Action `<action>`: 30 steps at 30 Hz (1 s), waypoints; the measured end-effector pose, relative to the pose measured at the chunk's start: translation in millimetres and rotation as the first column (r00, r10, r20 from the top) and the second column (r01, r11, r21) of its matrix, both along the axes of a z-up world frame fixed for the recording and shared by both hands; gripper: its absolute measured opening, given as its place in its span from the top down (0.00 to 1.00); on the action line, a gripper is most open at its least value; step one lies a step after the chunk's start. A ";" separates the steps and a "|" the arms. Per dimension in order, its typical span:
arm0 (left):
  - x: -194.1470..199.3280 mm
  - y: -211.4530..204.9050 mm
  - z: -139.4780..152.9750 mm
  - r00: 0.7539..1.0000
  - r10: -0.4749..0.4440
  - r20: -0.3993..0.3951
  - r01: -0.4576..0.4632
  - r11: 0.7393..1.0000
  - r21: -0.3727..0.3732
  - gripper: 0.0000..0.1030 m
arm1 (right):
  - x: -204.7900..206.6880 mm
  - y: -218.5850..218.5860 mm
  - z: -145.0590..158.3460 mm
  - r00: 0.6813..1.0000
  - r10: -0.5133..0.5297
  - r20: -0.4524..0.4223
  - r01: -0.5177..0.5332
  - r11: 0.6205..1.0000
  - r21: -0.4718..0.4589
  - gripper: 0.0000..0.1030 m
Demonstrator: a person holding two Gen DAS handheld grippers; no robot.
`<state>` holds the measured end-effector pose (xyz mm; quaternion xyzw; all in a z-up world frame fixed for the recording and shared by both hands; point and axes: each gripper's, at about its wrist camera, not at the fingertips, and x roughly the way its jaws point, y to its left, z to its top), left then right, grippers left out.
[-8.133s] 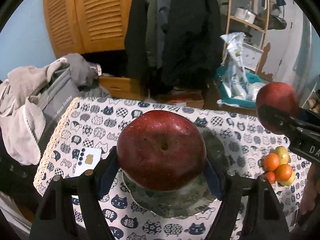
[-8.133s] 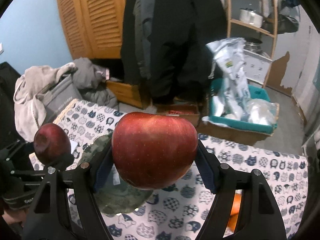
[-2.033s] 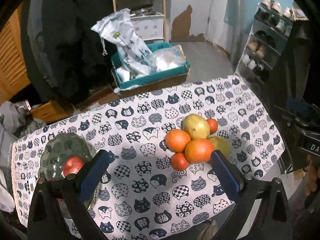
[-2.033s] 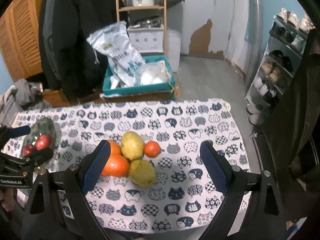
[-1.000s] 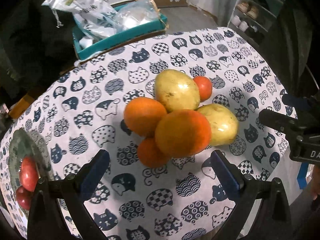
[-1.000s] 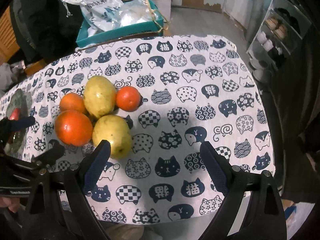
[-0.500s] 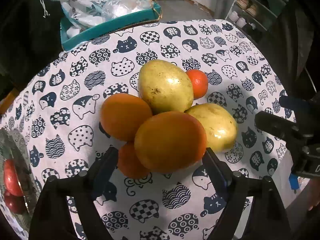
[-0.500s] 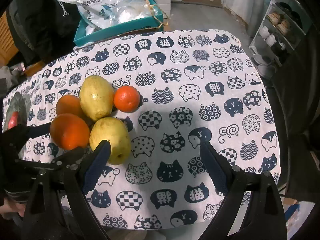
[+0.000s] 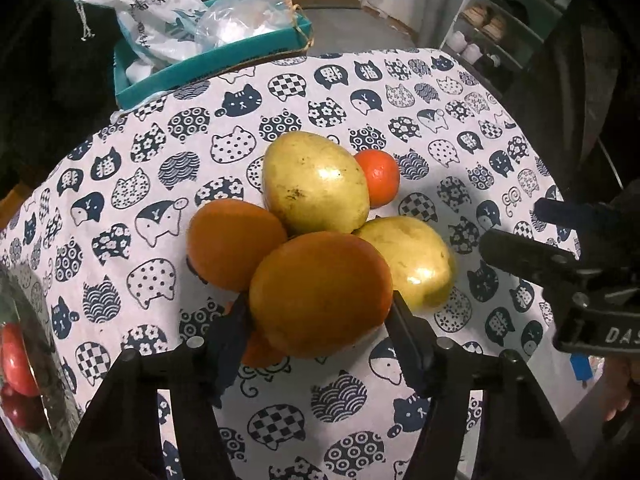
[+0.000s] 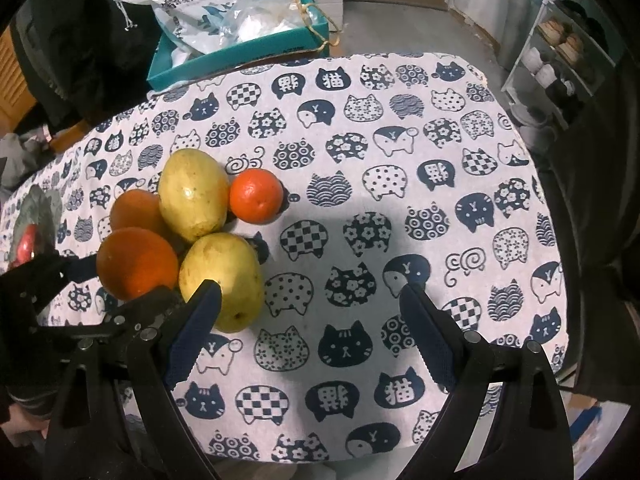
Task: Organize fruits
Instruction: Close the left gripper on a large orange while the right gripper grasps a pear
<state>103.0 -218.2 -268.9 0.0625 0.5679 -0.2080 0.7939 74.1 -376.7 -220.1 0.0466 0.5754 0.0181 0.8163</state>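
Observation:
A heap of fruit lies on the cat-print tablecloth (image 9: pixel 328 400): two yellow mangoes (image 9: pixel 316 184) (image 9: pixel 412 264), several oranges and a small tangerine (image 9: pixel 378 178). My left gripper (image 9: pixel 320 320) is shut on the big front orange (image 9: pixel 320 292), its pads touching both sides. In the right wrist view that orange (image 10: pixel 136 262) sits between the left gripper's fingers. My right gripper (image 10: pixel 310 320) is open and empty, its left pad just in front of the near mango (image 10: pixel 222 276). Red apples (image 9: pixel 16 356) lie on a glass plate (image 9: pixel 44 392) at far left.
A teal box (image 10: pixel 240 52) with plastic bags stands beyond the table's far edge. A shoe rack (image 10: pixel 560 60) stands at the right. The table's right edge is close to the fruit. The plate with apples also shows in the right wrist view (image 10: pixel 44 204).
My left gripper dropped toward the heap and its fingers closed from wide open onto the big orange. The right gripper moved slightly closer to the table and stayed open.

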 end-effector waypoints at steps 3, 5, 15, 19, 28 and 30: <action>-3.7 8.9 6.2 1.000 0.009 0.006 -0.009 1.000 -0.002 0.36 | 3.2 4.1 -1.7 1.000 0.007 -0.013 -0.006 0.999 0.035 0.12; -6.3 17.1 11.2 1.000 0.018 0.007 -0.018 1.000 -0.007 0.36 | 5.4 8.5 -1.7 1.000 0.017 -0.017 -0.016 0.998 0.053 0.12; -12.3 66.5 22.5 0.994 0.110 0.022 -0.110 0.994 0.002 0.36 | 15.6 41.3 -26.4 0.990 0.120 -0.078 -0.117 0.992 0.041 0.12; -13.3 82.0 15.6 0.990 0.143 0.014 -0.144 0.989 0.020 0.36 | 22.0 53.3 -39.4 0.983 0.145 -0.109 -0.144 0.989 0.014 0.12; -14.1 105.3 1.1 0.983 0.186 -0.009 -0.185 0.982 0.042 0.36 | 40.1 67.9 -69.0 0.973 0.166 -0.163 -0.167 0.986 0.004 0.23; -13.5 108.7 -1.6 0.981 0.194 -0.016 -0.193 0.980 0.044 0.36 | 40.6 70.8 -75.1 0.970 0.171 -0.175 -0.170 0.985 0.019 0.33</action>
